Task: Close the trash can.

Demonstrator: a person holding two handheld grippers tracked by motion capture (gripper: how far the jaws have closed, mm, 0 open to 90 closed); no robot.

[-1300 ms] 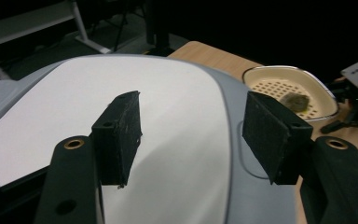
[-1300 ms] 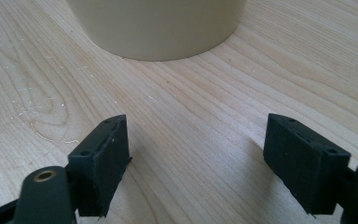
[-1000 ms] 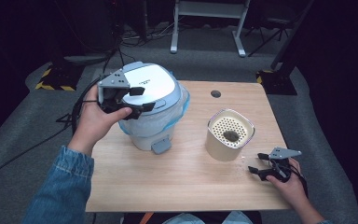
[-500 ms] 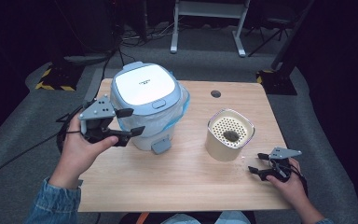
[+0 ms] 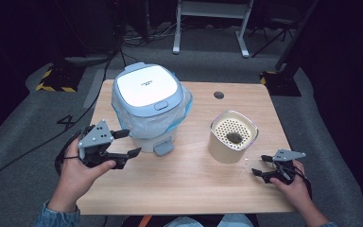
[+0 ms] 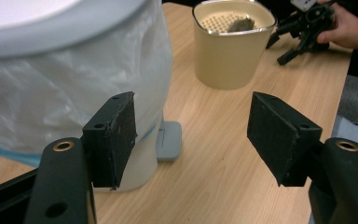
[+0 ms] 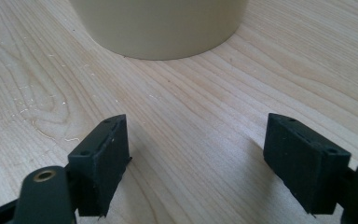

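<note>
Bin: pedal bin [image 5: 149, 106], lid closed, plastic liner around its body, at the table's [image 5: 189, 189] rear left.
Left gripper [image 5: 125, 143]: jaws apart, empty, just beside the bin's front left.
Cup: cream container [image 5: 232, 137] right of the bin, perforated insert holding 1 dark lump.
Right gripper [image 5: 260, 165]: jaws apart, empty, near the cup's front right.

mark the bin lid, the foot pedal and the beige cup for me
bin lid [image 5: 145, 88], high view, on the white centre panel of the lid.
foot pedal [image 5: 163, 147], high view, on the grey flap at the bin's base.
beige cup [image 6: 223, 58], left gripper view, on its outer side wall.
</note>
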